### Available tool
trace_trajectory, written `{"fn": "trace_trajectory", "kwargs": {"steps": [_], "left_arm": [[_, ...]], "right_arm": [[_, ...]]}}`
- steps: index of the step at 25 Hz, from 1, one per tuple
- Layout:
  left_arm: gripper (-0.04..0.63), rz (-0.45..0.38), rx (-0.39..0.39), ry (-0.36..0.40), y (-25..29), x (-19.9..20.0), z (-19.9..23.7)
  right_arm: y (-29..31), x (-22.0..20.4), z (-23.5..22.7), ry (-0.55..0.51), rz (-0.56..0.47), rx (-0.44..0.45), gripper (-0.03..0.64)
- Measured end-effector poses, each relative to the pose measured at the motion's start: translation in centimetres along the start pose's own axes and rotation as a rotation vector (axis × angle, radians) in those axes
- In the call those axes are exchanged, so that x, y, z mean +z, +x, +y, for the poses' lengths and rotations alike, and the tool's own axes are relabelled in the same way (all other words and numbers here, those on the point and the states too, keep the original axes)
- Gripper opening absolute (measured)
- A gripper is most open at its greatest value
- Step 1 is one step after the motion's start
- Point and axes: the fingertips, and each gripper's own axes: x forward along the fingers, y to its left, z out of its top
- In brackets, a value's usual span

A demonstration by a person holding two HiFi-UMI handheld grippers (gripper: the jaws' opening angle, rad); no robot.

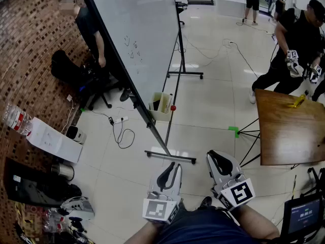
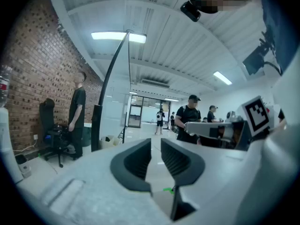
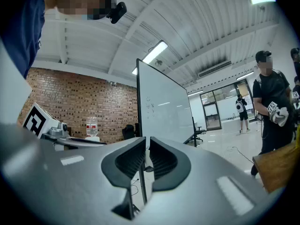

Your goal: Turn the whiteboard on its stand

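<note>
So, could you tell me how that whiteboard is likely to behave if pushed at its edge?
The whiteboard looks stiff and tilted, so it would probably pivot rather than flex. Its stand has thin posts on long floor bars, so a hard shove might rock it.

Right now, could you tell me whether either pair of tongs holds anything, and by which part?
Nothing is held: the left tongs and right tongs are both closed and empty, short of the whiteboard.

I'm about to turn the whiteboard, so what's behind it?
A person stands by a black office chair at the brick wall, with a power strip on the floor. The whiteboard covers whatever lies further along its back.
</note>
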Motion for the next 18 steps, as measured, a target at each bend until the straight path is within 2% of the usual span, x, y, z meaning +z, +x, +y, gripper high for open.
{"fn": "trace_trajectory", "kwargs": {"steps": [3, 7, 10, 14, 18], "left_arm": [[0.067, -0.01, 0.024, 0.013, 0.0, 0.4, 0.1], [0.069, -0.033, 0.086, 0.039, 0.4, 1.8, 0.4], [0.105, -0.044, 0.142, 0.057, 0.9, 2.8, 1.5], [0.137, -0.055, 0.226, 0.057, 1.5, 4.0, 5.2], [0.135, -0.102, 0.277, 0.065, 2.9, 5.1, 9.4]], "right_arm": [[-0.5, -0.9, -0.5, -0.001, 0.04, -0.002, 0.034], [-0.7, -0.4, -2.7, -0.005, 0.027, -0.029, 0.035], [-0.4, -0.4, -4.3, 0.024, 0.026, -0.029, 0.074], [1.2, -1.5, -4.9, 0.035, 0.051, 0.017, 0.08], [3.7, -2.4, -6.5, 0.007, 0.041, 0.001, 0.08]]}}
